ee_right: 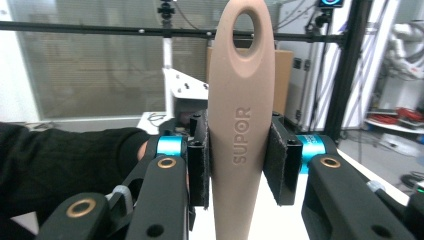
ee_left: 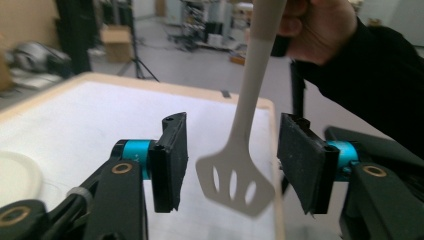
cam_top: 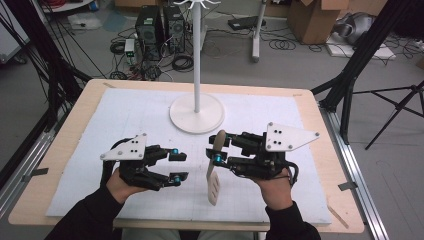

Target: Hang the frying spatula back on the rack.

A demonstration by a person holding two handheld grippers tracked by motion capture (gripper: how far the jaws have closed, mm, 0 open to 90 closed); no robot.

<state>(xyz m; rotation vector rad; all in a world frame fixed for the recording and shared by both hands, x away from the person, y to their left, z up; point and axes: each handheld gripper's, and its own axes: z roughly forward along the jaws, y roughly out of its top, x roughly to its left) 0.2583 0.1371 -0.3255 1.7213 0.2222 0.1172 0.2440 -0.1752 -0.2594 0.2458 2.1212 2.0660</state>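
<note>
Beige slotted spatula (cam_top: 214,175), black grippers with cyan joints, white stand (cam_top: 197,112), white gridded mat (cam_top: 150,120)

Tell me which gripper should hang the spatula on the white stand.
Right. The right gripper is already shut on the spatula handle, its hanging hole free above the jaws, and the white stand is just ahead. The left gripper is open, holding nothing.

So the spatula (cam_top: 214,172) is a beige slotted one with three slots in the flat blade and a hang hole at the handle end, "SUPOR" stamped on the handle. It's held up off the table (cam_top: 60,150), handle clamped in the right tool (cam_top: 218,150), blade end hanging down toward the near edge, just right of the left tool (cam_top: 179,166).
</note>
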